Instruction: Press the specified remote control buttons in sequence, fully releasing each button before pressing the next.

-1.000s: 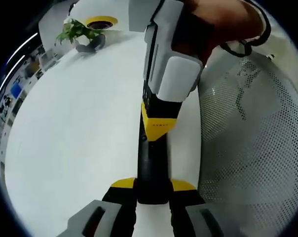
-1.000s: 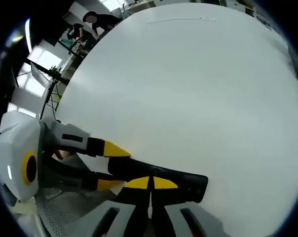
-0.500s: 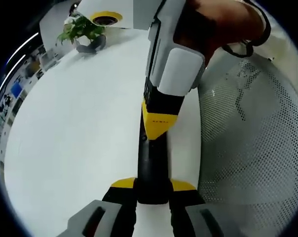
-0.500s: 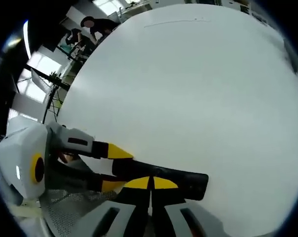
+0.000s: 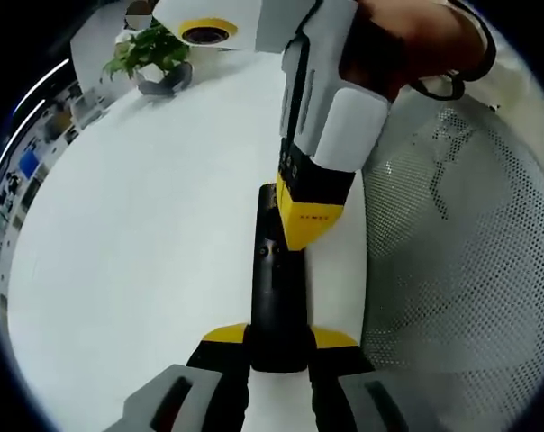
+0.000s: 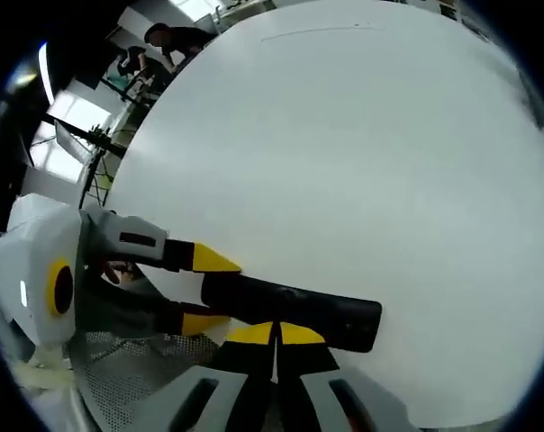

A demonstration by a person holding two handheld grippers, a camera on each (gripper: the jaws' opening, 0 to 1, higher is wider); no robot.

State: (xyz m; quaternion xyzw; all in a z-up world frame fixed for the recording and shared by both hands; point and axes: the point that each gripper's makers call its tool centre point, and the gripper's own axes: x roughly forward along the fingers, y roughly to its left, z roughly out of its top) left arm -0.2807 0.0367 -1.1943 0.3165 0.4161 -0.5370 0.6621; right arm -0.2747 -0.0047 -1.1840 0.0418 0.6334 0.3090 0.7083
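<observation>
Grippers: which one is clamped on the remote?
The left gripper: its jaws grip the remote by the near end. The right gripper, jaws shut, only pokes its top face.

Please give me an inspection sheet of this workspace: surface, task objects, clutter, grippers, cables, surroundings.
Surface: white table, bare over most of its top.
Task objects: black remote control lying flat on the table, near end between the left gripper's jaws.
Clutter: small potted plant at the far table edge.
Grippers: left gripper shut on the remote control's near end; right gripper shut, its yellow tips over the remote, contact cannot be judged.
Cables: black cord looped by the person's hand.
Surroundings: white mesh chair back beside the table; a tripod stand and a person in the background.
</observation>
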